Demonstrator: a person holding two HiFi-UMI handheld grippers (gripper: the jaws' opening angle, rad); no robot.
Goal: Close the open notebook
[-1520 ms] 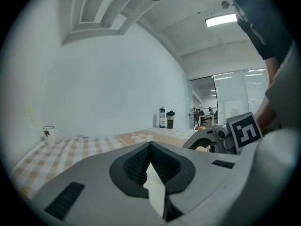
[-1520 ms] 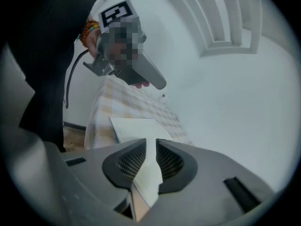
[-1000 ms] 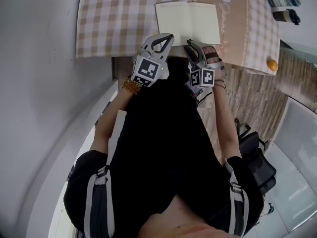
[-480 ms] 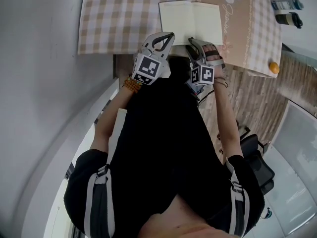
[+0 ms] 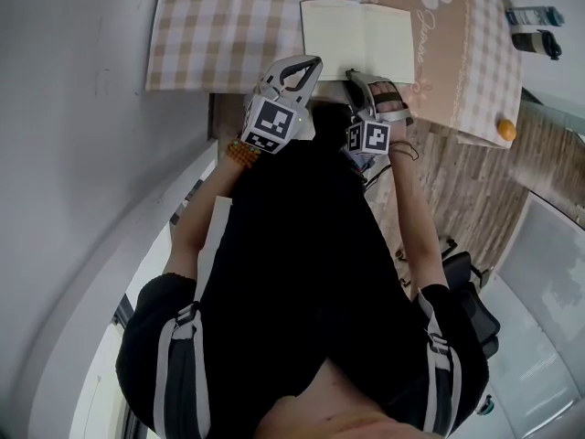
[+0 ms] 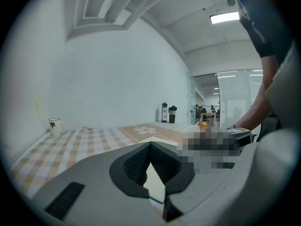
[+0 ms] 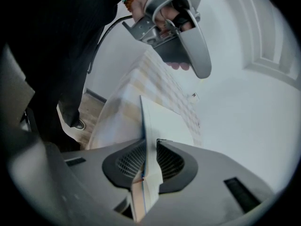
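The open notebook (image 5: pixel 361 39) lies with cream pages up on the checked tablecloth (image 5: pixel 219 35), close to the table's near edge. My right gripper (image 5: pixel 354 75) is at the notebook's near edge. Its jaws have just been closing, and in the right gripper view they (image 7: pixel 149 161) pinch the notebook's (image 7: pixel 160 117) edge, which stands on end between the pads. My left gripper (image 5: pixel 315 62) hovers just left of it, shut and empty. In the left gripper view its tips (image 6: pixel 150 145) meet, with the page (image 6: pixel 156 185) showing beyond them.
Two bottles (image 5: pixel 533 16) stand at the table's far right corner and an orange ball (image 5: pixel 503 128) sits near the right edge. A white mug (image 6: pixel 54 125) stands at the far left. My dark torso fills the space below the grippers.
The right gripper's jaws have narrowed onto the notebook's near edge and the gripper has rolled a little. The left gripper has stayed in place and shut.
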